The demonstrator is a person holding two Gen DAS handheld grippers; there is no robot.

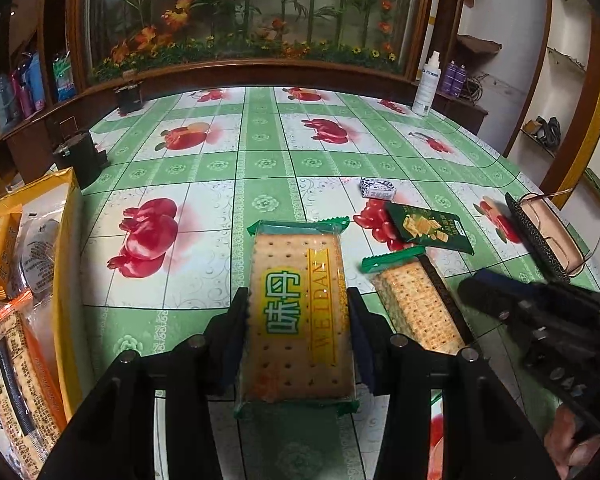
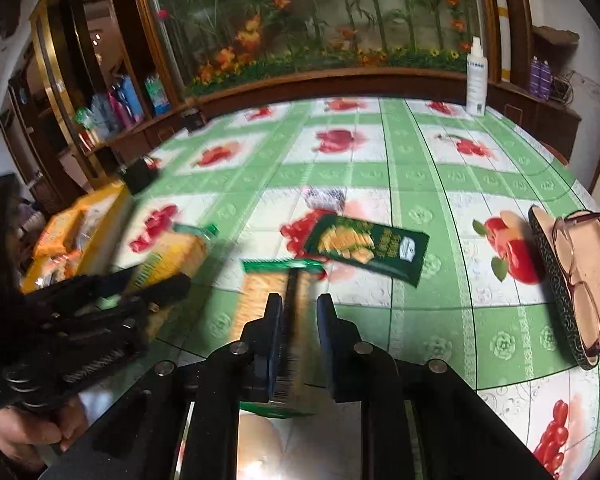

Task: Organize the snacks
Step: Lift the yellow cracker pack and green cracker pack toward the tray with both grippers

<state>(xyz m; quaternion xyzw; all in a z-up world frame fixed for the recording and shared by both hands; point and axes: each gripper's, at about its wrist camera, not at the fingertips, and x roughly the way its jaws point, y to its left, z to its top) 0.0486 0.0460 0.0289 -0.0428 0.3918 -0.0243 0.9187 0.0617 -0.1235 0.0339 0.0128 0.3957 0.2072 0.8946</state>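
Observation:
My left gripper [image 1: 298,300] is shut on a flat cracker pack [image 1: 300,264] with yellow and green lettering, its pads pressing the pack's long sides just above the green fruit-print tablecloth [image 1: 220,168]. To its right a second cracker pack [image 1: 416,308] stands tilted on its edge. The right gripper [image 2: 300,304] is shut on this pack [image 2: 276,284], which shows blurred between the fingers. In the right wrist view the left gripper [image 2: 156,280] and its pack [image 2: 172,252] sit at the left. In the left wrist view the right gripper [image 1: 476,284] comes in from the right.
A yellow box [image 1: 66,248] holding several snack packs stands at the table's left edge. A dark green snack pouch [image 2: 368,246] and a small white box [image 2: 324,196] lie behind the crackers. Glasses rest on a case [image 2: 572,280] at right. A spray bottle [image 2: 476,80] stands at the back.

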